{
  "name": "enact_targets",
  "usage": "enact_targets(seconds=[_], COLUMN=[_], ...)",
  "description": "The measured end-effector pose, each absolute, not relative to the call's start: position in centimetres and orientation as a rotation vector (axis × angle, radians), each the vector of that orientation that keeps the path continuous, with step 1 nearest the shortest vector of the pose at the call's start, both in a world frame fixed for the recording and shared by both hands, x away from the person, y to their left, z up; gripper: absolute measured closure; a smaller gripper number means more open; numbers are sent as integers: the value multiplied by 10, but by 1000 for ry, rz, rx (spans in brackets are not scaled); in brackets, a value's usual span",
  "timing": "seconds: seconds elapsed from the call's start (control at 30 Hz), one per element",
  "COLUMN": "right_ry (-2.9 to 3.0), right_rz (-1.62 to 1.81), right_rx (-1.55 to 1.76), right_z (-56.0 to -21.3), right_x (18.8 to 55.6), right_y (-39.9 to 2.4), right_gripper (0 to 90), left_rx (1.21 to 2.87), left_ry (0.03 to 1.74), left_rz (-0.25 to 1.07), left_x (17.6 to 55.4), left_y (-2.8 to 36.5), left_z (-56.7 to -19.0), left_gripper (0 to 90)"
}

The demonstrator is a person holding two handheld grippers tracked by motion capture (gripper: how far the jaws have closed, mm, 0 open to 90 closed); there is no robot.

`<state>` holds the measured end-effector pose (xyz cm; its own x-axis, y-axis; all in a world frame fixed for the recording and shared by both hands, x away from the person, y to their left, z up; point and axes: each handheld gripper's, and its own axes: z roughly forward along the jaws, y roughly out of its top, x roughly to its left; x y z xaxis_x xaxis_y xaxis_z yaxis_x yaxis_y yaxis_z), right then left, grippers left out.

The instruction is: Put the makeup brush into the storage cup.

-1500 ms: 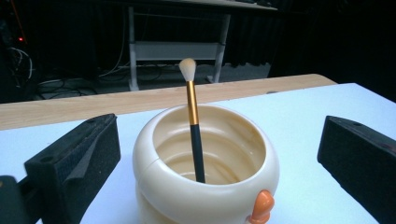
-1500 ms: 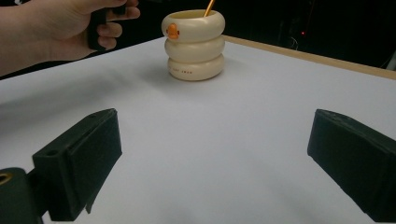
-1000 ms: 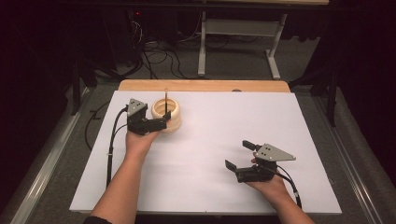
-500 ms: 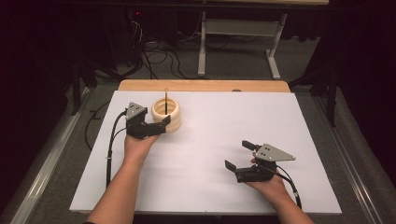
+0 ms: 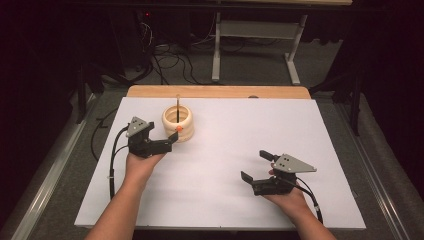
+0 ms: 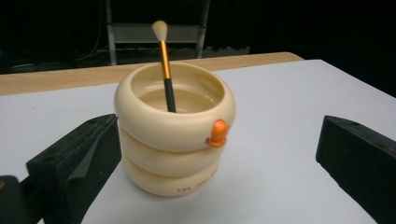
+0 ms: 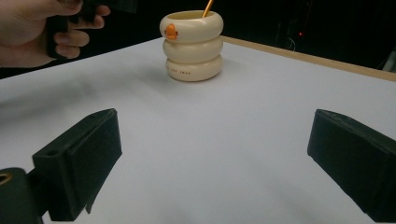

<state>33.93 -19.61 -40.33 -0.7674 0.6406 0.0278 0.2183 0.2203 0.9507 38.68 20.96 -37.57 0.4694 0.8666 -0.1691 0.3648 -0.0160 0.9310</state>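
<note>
While my left gripper [image 5: 167,141] hangs with its jaws spread wide just beside it, the cream holder [image 5: 178,123] stands upright at about eleven o'clock on the white tabletop [image 5: 240,165]. It looks like three stacked rings with a small orange knob [image 6: 217,133], and a black-and-gold brush [image 6: 164,65] leans inside. My right gripper [image 5: 257,165] rests at five o'clock, jaws wide and holding nothing.

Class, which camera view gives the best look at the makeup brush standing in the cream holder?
The left gripper view: the brush stands close and sharp in the cream holder, showing its pale tip, gold ferrule and dark handle. The high view shows it as a thin stick. The right gripper view catches a short gold stretch at the top edge.
</note>
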Motion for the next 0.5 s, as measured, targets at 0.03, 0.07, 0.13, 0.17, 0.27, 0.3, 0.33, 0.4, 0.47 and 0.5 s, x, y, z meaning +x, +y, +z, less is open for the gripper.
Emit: enact_targets(seconds=[0.03,0.07,0.13,0.17,0.27,0.3,0.33,0.4,0.47,0.5], right_ry=[2129,2129,2127,2125,2122,2121,2120,2118,2110,2104], right_rz=[1564,1564,1563,1563,1562,1559,1562,1561,1561,1559], right_rx=[795,800,808,808,810,809,809,807,799,812], right_z=[-403,-403,-403,-403,-403,-402,-402,-402,-401,-401], right_x=[339,339,339,339,339,339,339,339,339,339], right_y=[-196,-196,-197,-197,-197,-197,-197,-198,-198,-199], right_gripper=[42,42,42,42,42,42,42,42,42,42], left_rx=[1608,1614,1625,1639,1667,1671,1677,1687,1693,1696], left_ry=[1088,1083,1072,1065,1043,1038,1033,1022,1013,1010], left_rz=[560,557,545,545,542,541,540,538,535,535], left_x=[384,381,375,372,361,358,354,347,339,337], left_y=[209,208,207,206,204,203,203,202,203,203], left_z=[-376,-376,-377,-377,-381,-382,-383,-386,-390,-391], left_gripper=[9,9,9,9,10,10,10,10,10,10])
